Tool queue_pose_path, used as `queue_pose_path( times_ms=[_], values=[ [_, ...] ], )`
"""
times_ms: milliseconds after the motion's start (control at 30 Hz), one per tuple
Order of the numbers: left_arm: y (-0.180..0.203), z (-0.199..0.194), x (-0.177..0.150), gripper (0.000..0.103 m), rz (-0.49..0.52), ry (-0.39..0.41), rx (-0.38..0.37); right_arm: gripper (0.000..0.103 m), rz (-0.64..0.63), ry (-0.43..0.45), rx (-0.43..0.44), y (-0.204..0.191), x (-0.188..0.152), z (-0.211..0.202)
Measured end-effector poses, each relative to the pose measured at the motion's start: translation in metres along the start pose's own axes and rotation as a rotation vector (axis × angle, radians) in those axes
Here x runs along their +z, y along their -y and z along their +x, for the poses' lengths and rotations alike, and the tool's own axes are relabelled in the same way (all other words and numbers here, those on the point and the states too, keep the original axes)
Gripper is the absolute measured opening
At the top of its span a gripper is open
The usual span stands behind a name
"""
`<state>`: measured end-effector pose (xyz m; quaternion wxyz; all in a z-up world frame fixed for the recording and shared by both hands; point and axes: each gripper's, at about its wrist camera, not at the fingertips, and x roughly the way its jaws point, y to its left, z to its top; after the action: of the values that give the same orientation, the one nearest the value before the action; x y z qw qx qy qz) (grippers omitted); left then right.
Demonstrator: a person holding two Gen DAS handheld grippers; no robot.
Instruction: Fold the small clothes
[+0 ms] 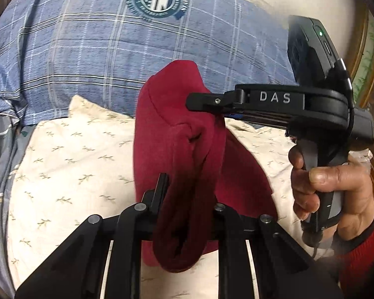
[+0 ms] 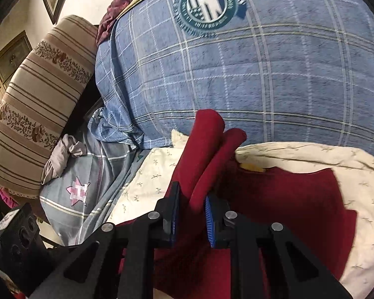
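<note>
A small dark red garment (image 1: 179,154) is lifted and bunched above a cream cloth with a leaf print (image 1: 69,164). My left gripper (image 1: 187,199) is shut on a hanging fold of it at the bottom of the left wrist view. My right gripper (image 1: 199,103) comes in from the right and is shut on the garment's upper edge. In the right wrist view, the right gripper (image 2: 190,214) clamps a thick red fold (image 2: 207,154) between its blue pads. The rest of the garment (image 2: 299,199) lies on the cream cloth (image 2: 361,182).
A large blue plaid quilt with a round emblem (image 1: 112,39) lies behind the cloth. A striped bolster pillow (image 2: 37,104) stands at the left. A grey bedsheet with a pink star (image 2: 77,191) and a crumpled grey cloth (image 2: 62,154) lie beside it.
</note>
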<state>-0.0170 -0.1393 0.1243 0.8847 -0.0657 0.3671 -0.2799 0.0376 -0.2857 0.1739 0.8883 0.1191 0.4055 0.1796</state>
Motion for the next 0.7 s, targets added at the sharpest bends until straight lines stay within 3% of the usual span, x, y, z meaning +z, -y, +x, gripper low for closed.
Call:
queue_pose_path(
  times_ms=[400, 700],
  values=[
    [0.078, 0.04, 0.002, 0.016, 0.08, -0.06, -0.101, 0.017, 0.098, 0.045, -0.094, 0.073, -0.017, -0.049],
    [0.11, 0.097, -0.026, 0.015, 0.102, -0.201, -0.115, 0.017, 0.253, -0.006, -0.174, 0.147, -0.067, -0.027]
  ],
)
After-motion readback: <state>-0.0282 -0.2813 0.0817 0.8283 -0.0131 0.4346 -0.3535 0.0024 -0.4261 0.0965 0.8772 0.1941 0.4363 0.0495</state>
